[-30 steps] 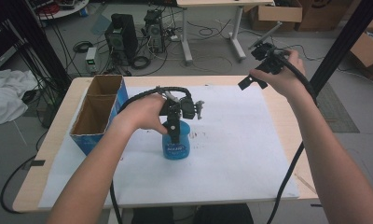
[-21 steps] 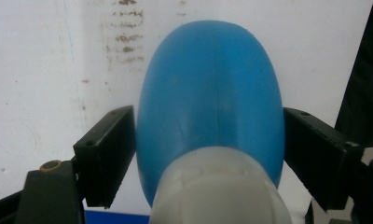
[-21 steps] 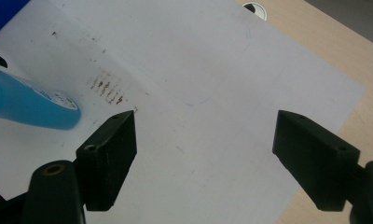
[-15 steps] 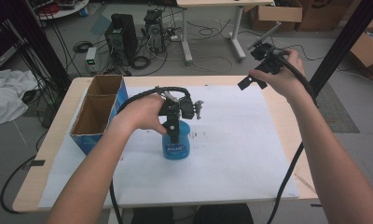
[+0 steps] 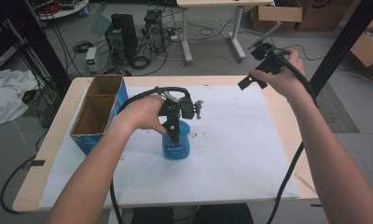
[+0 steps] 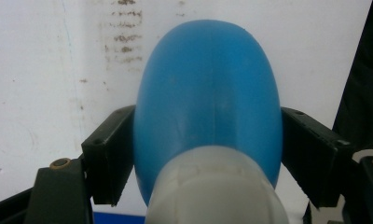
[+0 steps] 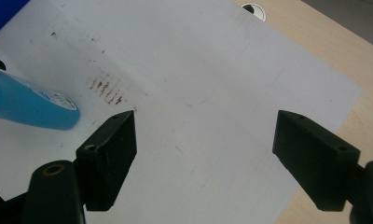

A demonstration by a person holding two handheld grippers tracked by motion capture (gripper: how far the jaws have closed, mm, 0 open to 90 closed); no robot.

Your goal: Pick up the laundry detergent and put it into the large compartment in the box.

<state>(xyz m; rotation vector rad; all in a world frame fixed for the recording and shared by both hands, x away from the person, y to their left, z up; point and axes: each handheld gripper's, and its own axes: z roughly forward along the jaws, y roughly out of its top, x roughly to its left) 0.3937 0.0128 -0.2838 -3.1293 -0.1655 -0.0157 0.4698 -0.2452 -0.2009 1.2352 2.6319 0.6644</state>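
High view looks forward and down over the table [image 5: 278,121]; left gripper view sits tight above the blue bottle [image 6: 208,98], right gripper view farther off, sharing that bottle and white sheet [image 7: 212,70].

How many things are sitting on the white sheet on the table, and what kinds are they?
Blue bottles: 1
Cardboard boxes: 1
Total: 2
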